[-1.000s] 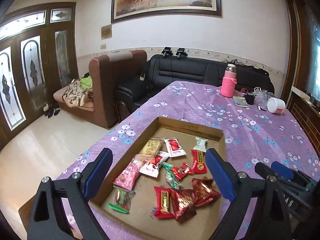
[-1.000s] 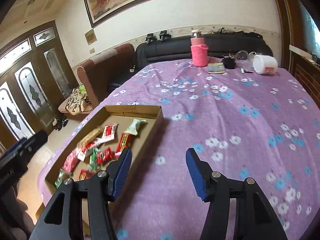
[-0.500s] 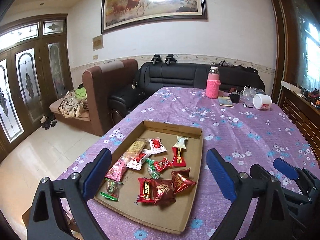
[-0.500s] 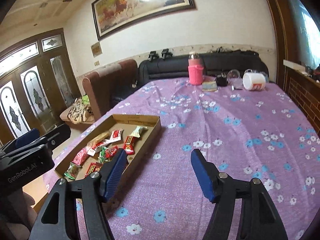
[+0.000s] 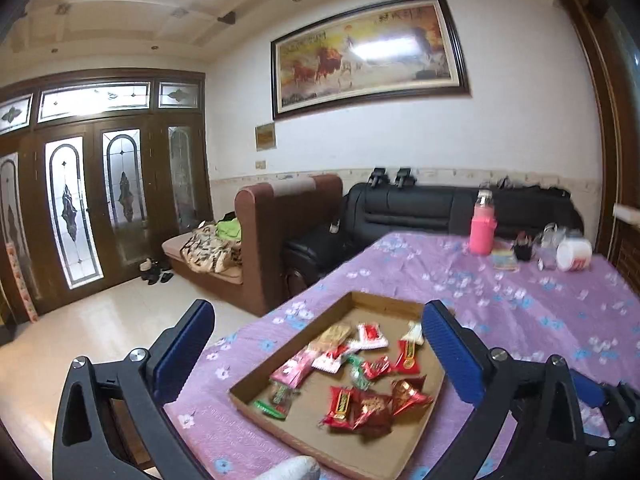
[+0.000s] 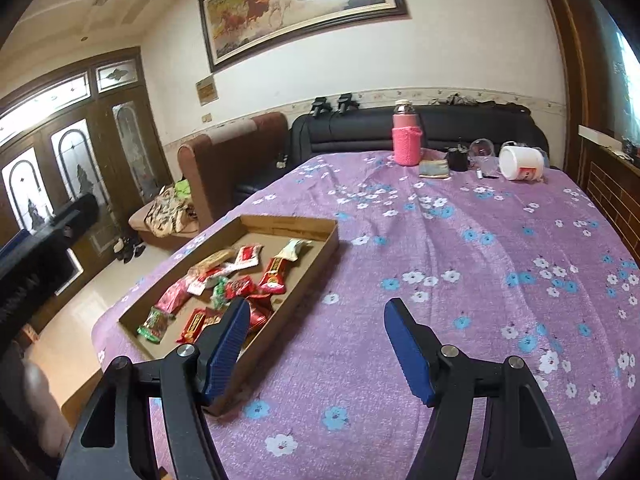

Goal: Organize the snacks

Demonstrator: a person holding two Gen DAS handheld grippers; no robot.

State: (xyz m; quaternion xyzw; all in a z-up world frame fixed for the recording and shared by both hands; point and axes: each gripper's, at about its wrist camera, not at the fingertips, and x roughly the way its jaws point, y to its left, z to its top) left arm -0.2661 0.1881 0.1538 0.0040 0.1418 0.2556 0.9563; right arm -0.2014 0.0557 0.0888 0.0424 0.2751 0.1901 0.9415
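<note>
A shallow cardboard tray (image 5: 376, 302) lies on the purple flowered tablecloth and holds several wrapped snacks (image 5: 360, 368), mostly red, some pink and green. It also shows in the right wrist view (image 6: 288, 226) with the snacks (image 6: 236, 276) inside. My left gripper (image 5: 316, 326) is open and empty, held above and in front of the tray. My right gripper (image 6: 318, 318) is open and empty, above the cloth just right of the tray's near end.
At the table's far end stand a pink bottle (image 6: 407, 136), a white tub (image 6: 520, 162) on its side, a dark cup (image 6: 458, 159) and a small pouch (image 6: 434, 169). Sofas (image 5: 440, 208) and the floor (image 5: 80, 320) lie left of the table.
Both grippers have drawn back and risen from the tray, so more of the room and table shows. Both stay open. The snacks have not moved.
</note>
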